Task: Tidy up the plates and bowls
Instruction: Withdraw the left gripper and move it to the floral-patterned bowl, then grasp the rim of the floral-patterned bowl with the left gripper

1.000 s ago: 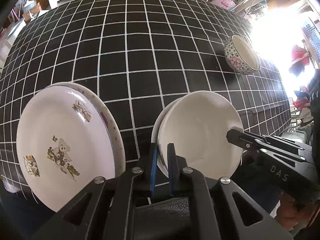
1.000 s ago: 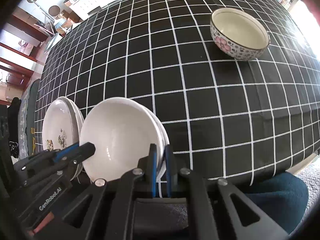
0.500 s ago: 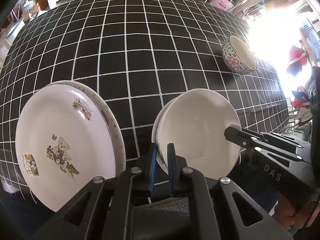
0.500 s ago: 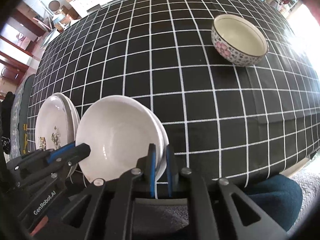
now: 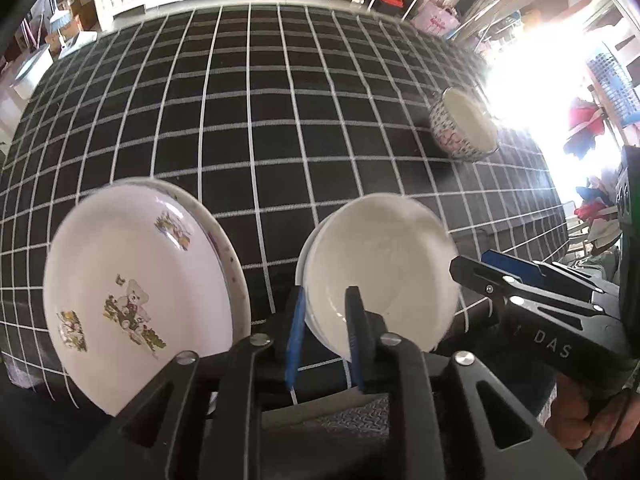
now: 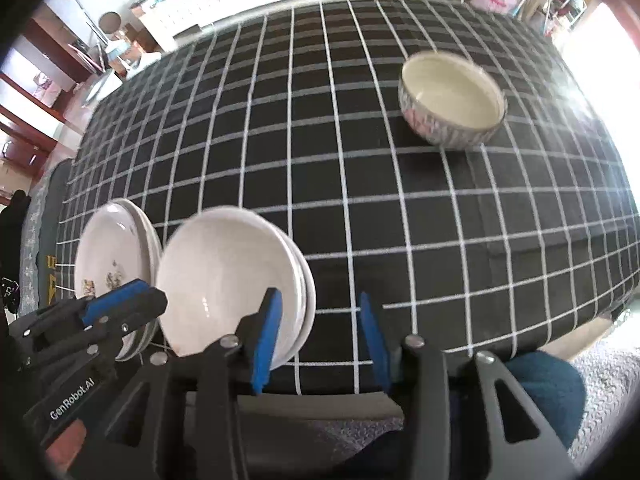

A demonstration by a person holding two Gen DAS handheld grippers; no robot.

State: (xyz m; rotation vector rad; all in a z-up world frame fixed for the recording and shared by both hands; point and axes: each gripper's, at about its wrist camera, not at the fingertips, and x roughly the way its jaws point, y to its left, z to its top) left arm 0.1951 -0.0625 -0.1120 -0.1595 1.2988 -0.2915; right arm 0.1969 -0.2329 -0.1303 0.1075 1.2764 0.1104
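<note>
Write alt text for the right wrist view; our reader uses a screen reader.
Right tongs are opening beside the rim of stacked white plates on a black checked tablecloth. The left tongs sit at their other side, before bear-print plates; a patterned bowl stands farther back.

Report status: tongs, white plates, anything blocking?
Left tongs and right tongs both opening, straddling the white plate stack's rim. Stack down beside the bear plates. Patterned bowl far off; nothing blocking.

white bowls (image 5: 380,264): 2 stacked | printed plates (image 5: 132,280): 2 stacked | patterned bowl (image 6: 452,100): 1 | tools: 2
</note>
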